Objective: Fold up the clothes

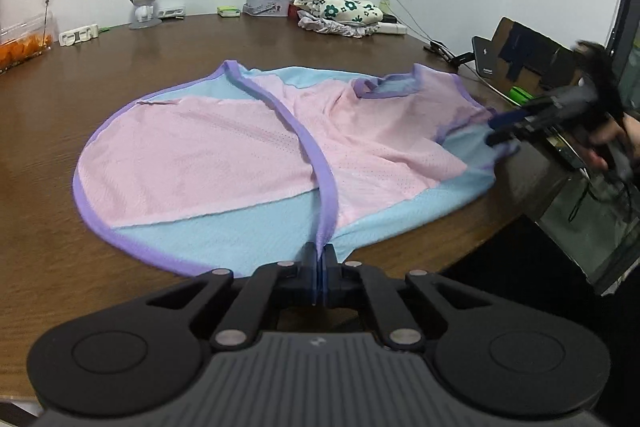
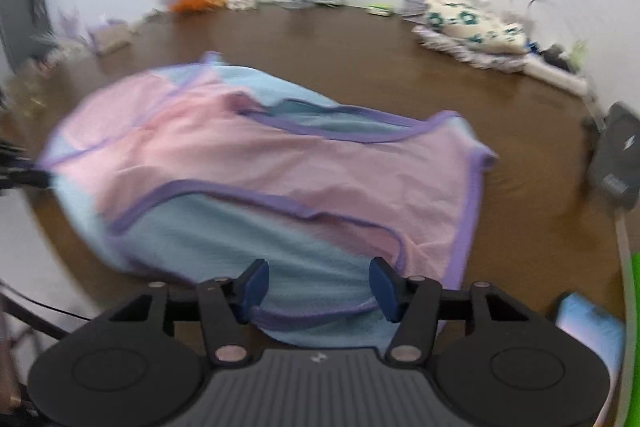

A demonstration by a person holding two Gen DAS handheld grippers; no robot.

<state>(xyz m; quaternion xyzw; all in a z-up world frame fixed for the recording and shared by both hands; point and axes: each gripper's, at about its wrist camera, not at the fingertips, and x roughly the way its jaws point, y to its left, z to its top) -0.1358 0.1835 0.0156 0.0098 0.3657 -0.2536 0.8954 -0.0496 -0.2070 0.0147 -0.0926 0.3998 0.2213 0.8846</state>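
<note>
Both grippers work at the near edges of one garment. Seen from its own wrist camera, the left gripper [image 1: 319, 259] has its jaws pressed together on the purple trim of a pink, blue and purple top [image 1: 248, 155], pinching the band where it runs down to the table's near edge. The right gripper [image 2: 318, 285] has its blue-padded fingers [image 2: 256, 285] spread wide, with the top's blue panel and purple hem lying between and just under them, not gripped. The top is spread mostly flat on a brown wooden table [image 1: 80, 99], one pink flap folded over the blue, with its right end reaching the table's edge by the right gripper. Bare wood lies open to the left of the cloth and behind it. Well apart, along the far rim by the wall, sit a white camera figure [image 1: 143, 1], a pile of floral cloth [image 1: 340, 11] and a tub of orange snacks [image 1: 24, 43].
</note>
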